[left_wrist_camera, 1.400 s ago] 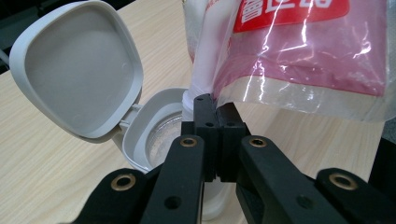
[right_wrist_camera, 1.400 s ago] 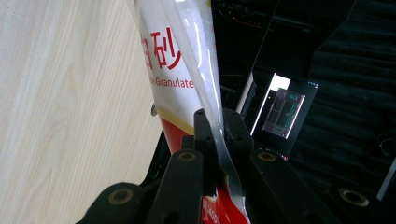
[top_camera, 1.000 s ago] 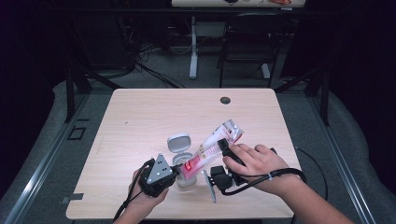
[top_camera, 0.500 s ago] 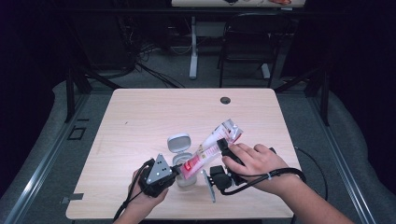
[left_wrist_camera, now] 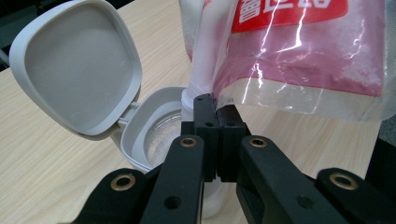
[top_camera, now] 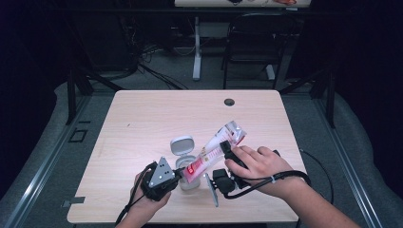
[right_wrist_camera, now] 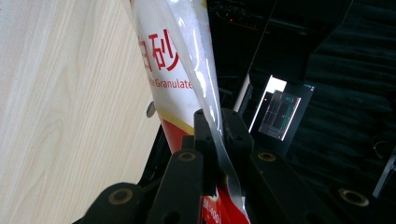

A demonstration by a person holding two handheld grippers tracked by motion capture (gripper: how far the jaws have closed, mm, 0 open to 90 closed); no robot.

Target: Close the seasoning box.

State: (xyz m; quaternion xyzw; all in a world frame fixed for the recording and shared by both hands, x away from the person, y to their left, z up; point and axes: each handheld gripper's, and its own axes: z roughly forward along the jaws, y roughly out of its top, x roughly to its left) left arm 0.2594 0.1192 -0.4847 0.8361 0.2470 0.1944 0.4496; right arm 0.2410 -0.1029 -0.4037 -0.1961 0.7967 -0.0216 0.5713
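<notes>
A clear and red sugar bag (top_camera: 215, 148) slants down to the left, its white spout (left_wrist_camera: 201, 70) over an open white container (top_camera: 189, 183) with a flip lid (top_camera: 183, 145) standing up behind it. In the left gripper view pale grains lie inside the container (left_wrist_camera: 161, 135). My right gripper (top_camera: 227, 149) is shut on the bag's upper part, and the film (right_wrist_camera: 187, 70) runs between its jaws (right_wrist_camera: 217, 116). My left gripper (top_camera: 177, 176) is shut beside the container, its tips (left_wrist_camera: 217, 105) against the bag's lower edge. Whether it pinches the film is unclear.
The light wooden table (top_camera: 142, 118) has a small round cable hole (top_camera: 229, 102) near its far edge. A chair (top_camera: 252, 42) and a table leg (top_camera: 196, 52) stand on the dark floor beyond. Cables trail from both grippers toward the near edge.
</notes>
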